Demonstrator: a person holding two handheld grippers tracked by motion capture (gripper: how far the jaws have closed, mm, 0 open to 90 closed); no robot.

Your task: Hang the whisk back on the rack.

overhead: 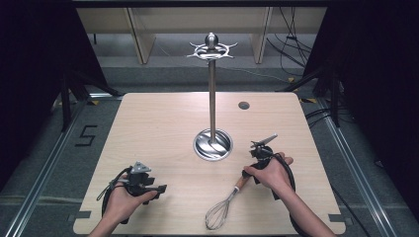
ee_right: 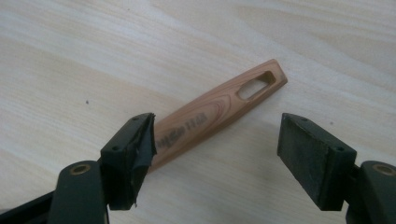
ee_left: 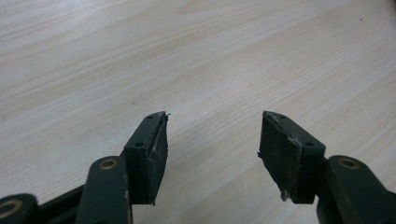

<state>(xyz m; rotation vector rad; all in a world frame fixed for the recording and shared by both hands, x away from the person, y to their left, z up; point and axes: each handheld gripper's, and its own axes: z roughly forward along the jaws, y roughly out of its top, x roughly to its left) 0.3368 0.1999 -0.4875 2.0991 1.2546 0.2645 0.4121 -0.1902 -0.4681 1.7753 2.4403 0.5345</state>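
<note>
Pale wood grain runs across the table [overhead: 163, 123], and both of the person's hands sit low at its near edge. Over on the left, the left hand [overhead: 120, 201] curls around the left gripper [ee_left: 212, 140], forearm coming up from the bottom edge, the tool lying close to the tabletop and pointing toward the right; in the left gripper view its jaws stand wide apart with nothing but bare wood between them. On the right, the right hand [overhead: 272, 174] wraps the right gripper [ee_right: 215, 140], wrist bent inward and the gripper's body tipped up behind the knuckles. In the right gripper view the jaws are spread wide, and the whisk's wooden handle [ee_right: 219, 112] lies flat on the table, slanting up from behind the left pad toward the slotted end; whether that pad touches the handle, I can't tell. From above, the whisk [overhead: 221, 210] lies just beside the right hand, wire loops toward the near edge. Mid-table stands a metal utensil stand [overhead: 212, 98], upright pole on a round dished base, hooks ringed around the top.
</note>
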